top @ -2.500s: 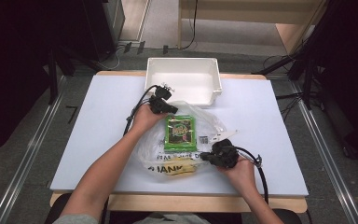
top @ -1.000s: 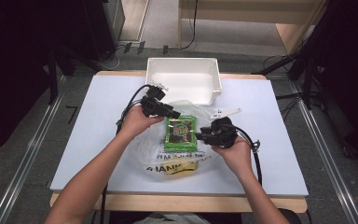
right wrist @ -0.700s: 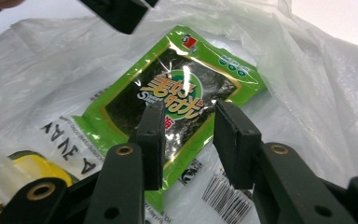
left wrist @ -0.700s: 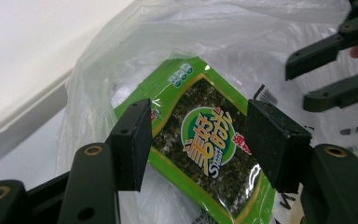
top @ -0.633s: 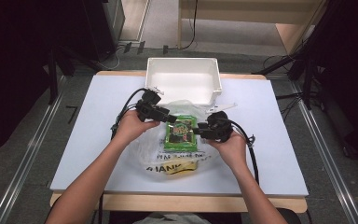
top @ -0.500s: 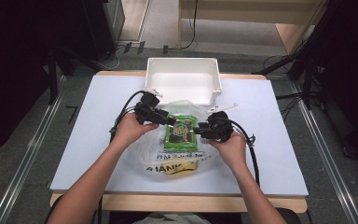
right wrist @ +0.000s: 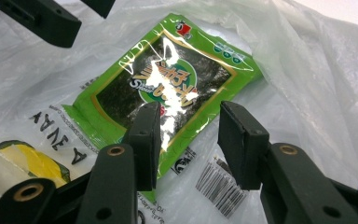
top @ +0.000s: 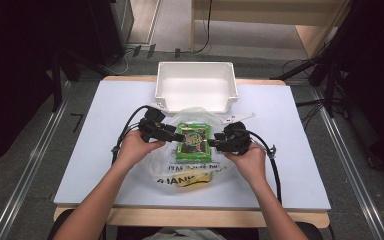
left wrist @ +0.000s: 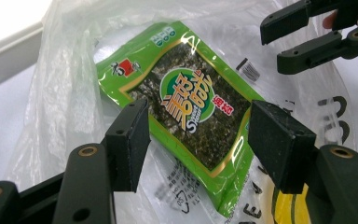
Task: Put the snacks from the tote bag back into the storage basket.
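Two grippers flank the green seaweed packet (top: 194,141) lying on the plastic bag (top: 190,172): left gripper (left wrist: 198,140) and right gripper (right wrist: 189,140) (jaws apart, just opening) hold nothing.

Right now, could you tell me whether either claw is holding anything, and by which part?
Nothing is held: both the left claw and right claw stand open over the green packet.

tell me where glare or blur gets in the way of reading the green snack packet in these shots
Right gripper view: white glare streaks cross the green packet, washing out its central logo. Left gripper view: the packet reads sharp, with only small shiny spots near its lower edge, while the left gripper's near black jaws look soft. High view: the packet is small and its print illegible; the room beyond the table falls into darkness.
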Available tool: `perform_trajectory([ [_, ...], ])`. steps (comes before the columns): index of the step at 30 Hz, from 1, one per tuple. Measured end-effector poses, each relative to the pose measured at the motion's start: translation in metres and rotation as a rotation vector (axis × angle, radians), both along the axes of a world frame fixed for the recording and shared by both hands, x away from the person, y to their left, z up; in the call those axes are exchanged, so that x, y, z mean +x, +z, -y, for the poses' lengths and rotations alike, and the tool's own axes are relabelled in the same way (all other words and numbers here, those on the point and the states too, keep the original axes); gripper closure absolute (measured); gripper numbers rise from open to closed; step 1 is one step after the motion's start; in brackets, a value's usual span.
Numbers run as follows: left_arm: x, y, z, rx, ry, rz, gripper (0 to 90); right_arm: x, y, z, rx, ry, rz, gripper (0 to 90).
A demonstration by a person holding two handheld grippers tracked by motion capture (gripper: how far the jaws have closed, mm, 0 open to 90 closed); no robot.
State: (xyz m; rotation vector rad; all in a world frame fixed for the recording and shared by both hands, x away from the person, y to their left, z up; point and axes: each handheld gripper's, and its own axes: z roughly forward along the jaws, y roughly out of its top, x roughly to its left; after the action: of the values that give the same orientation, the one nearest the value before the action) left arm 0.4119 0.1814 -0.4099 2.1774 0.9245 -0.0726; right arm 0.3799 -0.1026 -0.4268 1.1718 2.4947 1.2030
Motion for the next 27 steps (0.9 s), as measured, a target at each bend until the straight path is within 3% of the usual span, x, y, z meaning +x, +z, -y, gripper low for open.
perform_trajectory([
  [5,-0.005,-0.002,-0.001,0.008,-0.007,0.009,40.0,-0.001,-0.001,-0.002,0.019,0.0,-0.007,57.9],
  [19,-0.021,-0.004,-0.004,0.007,-0.015,0.03,40.3,-0.002,-0.004,-0.001,0.005,0.004,0.001,55.8],
  [23,-0.029,-0.006,-0.003,0.018,-0.043,0.082,50.0,-0.003,-0.004,-0.001,0.005,0.007,0.005,55.3],
  [27,-0.031,-0.009,-0.003,-0.005,-0.051,0.067,58.6,-0.003,-0.004,-0.001,0.005,0.007,0.005,54.8],
])
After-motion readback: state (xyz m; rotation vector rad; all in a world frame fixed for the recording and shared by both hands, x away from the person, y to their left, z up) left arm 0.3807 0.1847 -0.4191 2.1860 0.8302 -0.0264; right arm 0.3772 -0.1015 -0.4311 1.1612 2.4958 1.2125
